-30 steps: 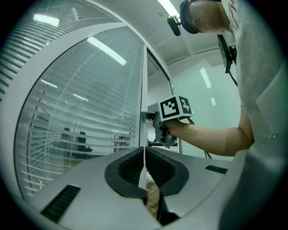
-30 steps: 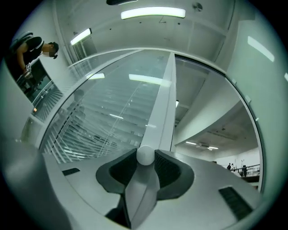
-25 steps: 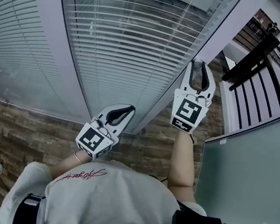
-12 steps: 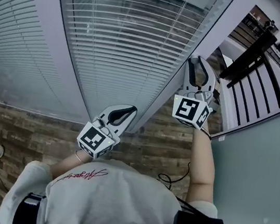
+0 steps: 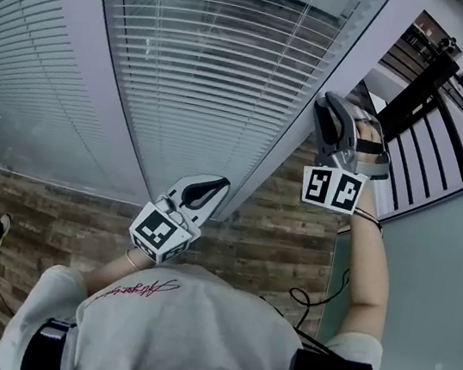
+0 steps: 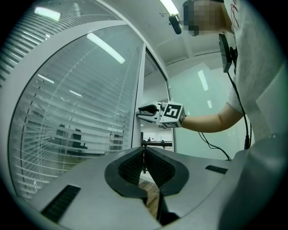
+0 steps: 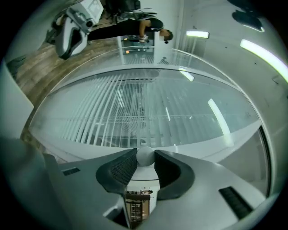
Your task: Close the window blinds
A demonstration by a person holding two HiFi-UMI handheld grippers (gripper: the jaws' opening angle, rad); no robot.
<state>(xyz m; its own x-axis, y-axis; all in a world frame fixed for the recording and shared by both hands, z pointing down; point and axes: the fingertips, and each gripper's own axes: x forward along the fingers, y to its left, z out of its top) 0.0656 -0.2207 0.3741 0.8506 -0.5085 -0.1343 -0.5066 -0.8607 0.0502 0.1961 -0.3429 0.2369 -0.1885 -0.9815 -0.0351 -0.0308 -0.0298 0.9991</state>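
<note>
Blinds (image 5: 223,74): hanging inside the glazed panel (image 7: 193,112) straight in front of the person, between pale frame posts, and filling most of the upper part of the head view. Showing slats (image 5: 189,121) lying nearly flat, with clear gaps between them, and letting dark furniture (image 6: 67,137) of the room behind show through in the left gripper view. Judging from this, not yet closed, with most of the task remaining: tilting the slats over until covering the gaps completely. Apparently being driven through a small white round knob (image 7: 145,156), sitting on the frame post (image 5: 281,157) at the right edge of the panel. Squeezing this knob from both sides with the pads (image 7: 123,168) of the right gripper (image 5: 334,118), clamping on it and on nothing else. Holding that gripper about level and raised against the post, rolled over to one side, with its marker cube (image 5: 333,190) facing the head camera and the right forearm (image 5: 373,263) stretching up to it from the shoulder. Holding the left gripper (image 5: 214,187) lower and nearer to the body, near the bottom corner of the panel, pointing slightly upward and touching nothing. Pressing its jaws together, with no object between them. Probably needing more turning of the knob, and then checking the slats for overlapping, before calling the job finished.
</note>
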